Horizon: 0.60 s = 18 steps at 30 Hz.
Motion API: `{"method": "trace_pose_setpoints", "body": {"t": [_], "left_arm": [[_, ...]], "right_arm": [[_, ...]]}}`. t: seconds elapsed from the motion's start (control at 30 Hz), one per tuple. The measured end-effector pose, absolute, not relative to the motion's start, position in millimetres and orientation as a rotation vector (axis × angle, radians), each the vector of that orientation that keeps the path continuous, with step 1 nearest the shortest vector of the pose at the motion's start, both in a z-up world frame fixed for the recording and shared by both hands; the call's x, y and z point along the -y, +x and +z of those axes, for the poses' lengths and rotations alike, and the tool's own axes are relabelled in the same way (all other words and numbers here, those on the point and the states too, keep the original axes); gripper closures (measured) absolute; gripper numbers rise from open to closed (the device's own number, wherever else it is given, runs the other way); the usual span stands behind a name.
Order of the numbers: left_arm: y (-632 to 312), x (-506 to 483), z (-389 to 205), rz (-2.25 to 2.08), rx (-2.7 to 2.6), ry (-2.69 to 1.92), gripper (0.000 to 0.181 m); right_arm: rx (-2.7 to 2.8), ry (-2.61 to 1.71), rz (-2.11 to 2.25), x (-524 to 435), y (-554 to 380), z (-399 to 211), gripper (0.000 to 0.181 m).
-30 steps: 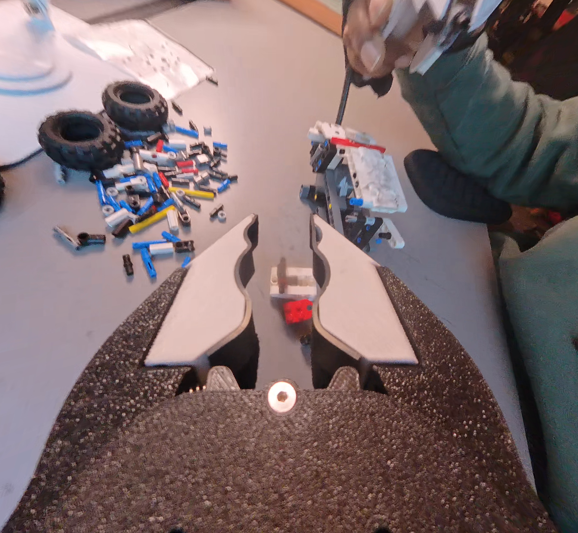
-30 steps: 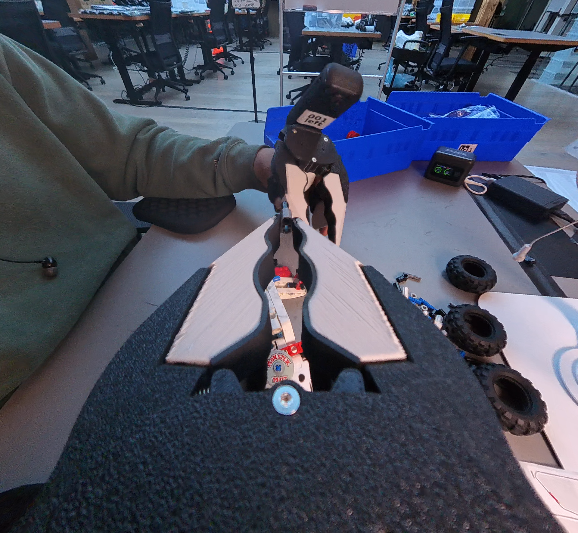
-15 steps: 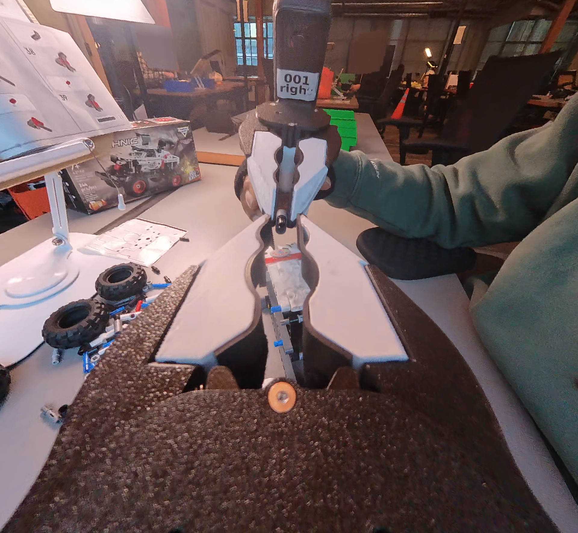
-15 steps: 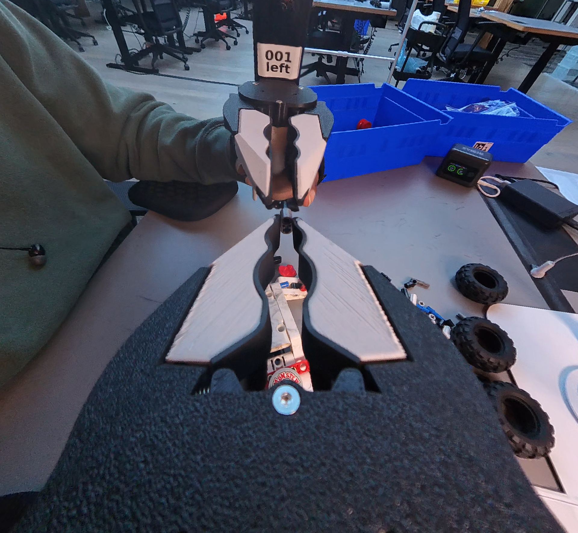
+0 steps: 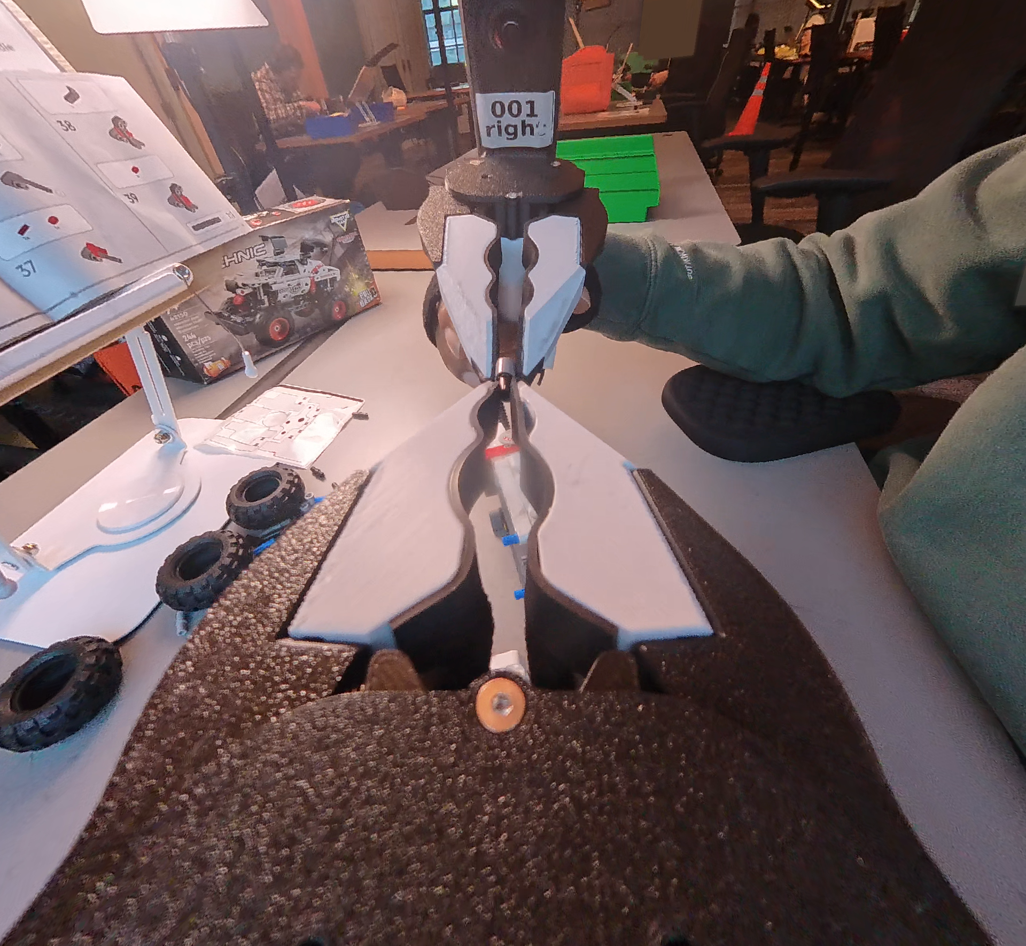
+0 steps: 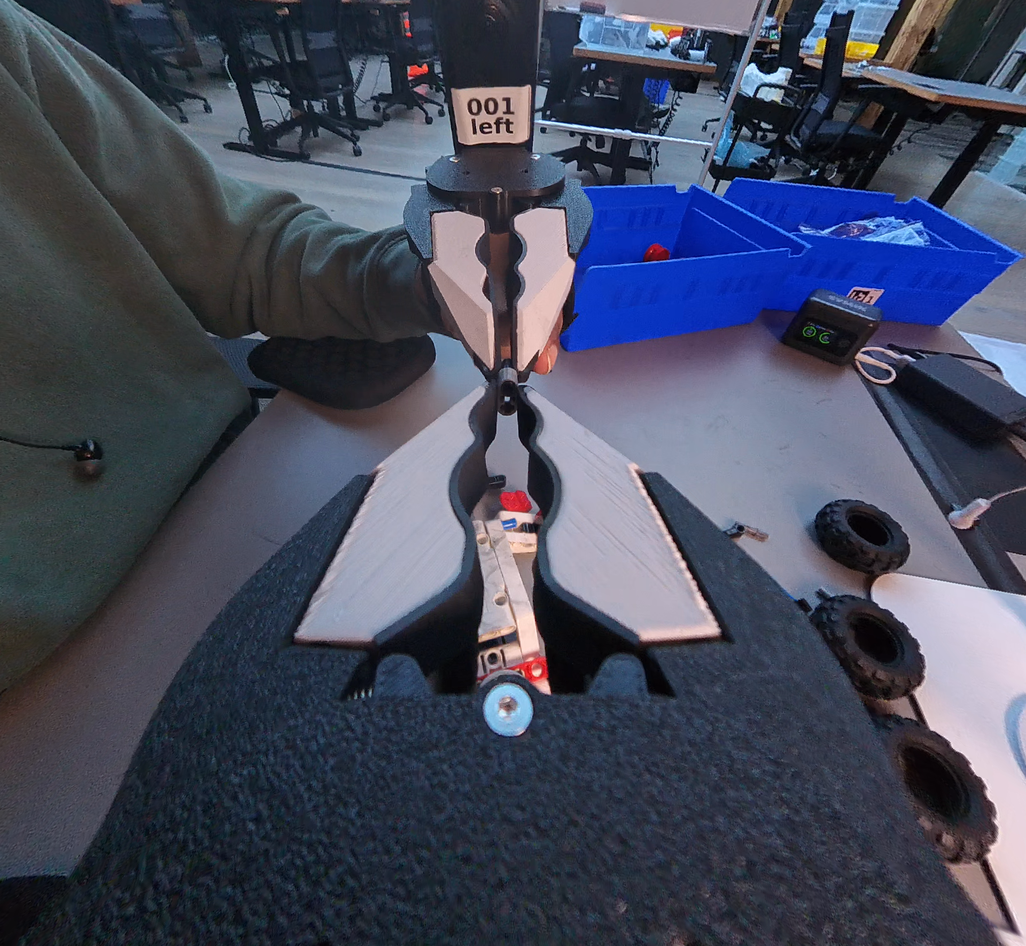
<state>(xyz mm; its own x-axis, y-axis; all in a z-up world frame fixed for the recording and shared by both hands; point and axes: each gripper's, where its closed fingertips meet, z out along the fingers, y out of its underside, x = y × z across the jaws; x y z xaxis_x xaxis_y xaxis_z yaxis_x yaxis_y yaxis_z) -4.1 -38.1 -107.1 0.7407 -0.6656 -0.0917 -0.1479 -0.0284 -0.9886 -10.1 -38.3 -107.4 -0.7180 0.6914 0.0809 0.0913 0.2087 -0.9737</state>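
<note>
Looking along the left gripper [image 5: 502, 406] first: shows its two fingers drawn together at 12 o'clock, seemingly clamped on the near end of a short dark peg [image 5: 504, 374]. Meets the right gripper [image 5: 504, 364] nose to nose there, likewise pinched on the far end of the same peg, up above the table [image 5: 749, 558]. Leaves the half-built toy frame [image 5: 513, 492] lying directly below, glimpsed through the slot between the fingers. Shows loose tyres [image 5: 266, 495] at 9 o'clock, beside a white stand's foot [image 5: 139, 503].

Turning to the right wrist view: finds the same peg at 12 o'clock, caught between both pairs of tips, with the frame and a small red piece [image 6: 516, 500] underneath on the table. Places two blue bins [image 6: 683, 281] at 2 o'clock, well apart.

Judging the risk: little purchase on so small and round a part, held only at the very tips. Could twist or shoot out sideways under an uneven squeeze or a skewed pull, then drop onto the frame or roll off among the tyres. Could also knock the frame if either hand dips.
</note>
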Motion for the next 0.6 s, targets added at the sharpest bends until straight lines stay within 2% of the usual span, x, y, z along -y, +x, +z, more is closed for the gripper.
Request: {"method": "trace_pose_setpoints", "body": {"t": [0.13, 0.2, 0.27, 0.43, 0.57, 0.6], "left_arm": [[-4.5, 36.4, -103.2, -0.480, -0.667, -1.550, 0.179], [-40.2, 46.5, -74.4, -0.524, -0.519, -1.446, 0.180], [-71.6, 44.6, -76.4, -0.443, -0.448, -1.486, 0.179], [-99.8, -20.1, -195.8, -0.143, -0.416, -1.987, 0.177], [-106.2, -44.7, -242.2, -0.121, -0.390, -2.182, 0.175], [-104.7, -46.9, -248.1, -0.139, -0.381, -2.198, 0.168]], "right_arm": [[1.982, -0.727, 1.552, 29.3, -3.0, -104.2, 0.176], [1.862, -0.778, 1.568, -5.3, 9.4, -88.3, 0.176], [1.766, -0.827, 1.534, -35.2, 17.0, -78.6, 0.176], [1.654, -1.037, 1.338, -85.5, -13.8, -108.1, 0.176], [1.667, -1.228, 1.130, -120.3, -38.2, -170.6, 0.175], [1.694, -1.259, 1.083, -124.7, -42.6, -186.2, 0.175]]}}
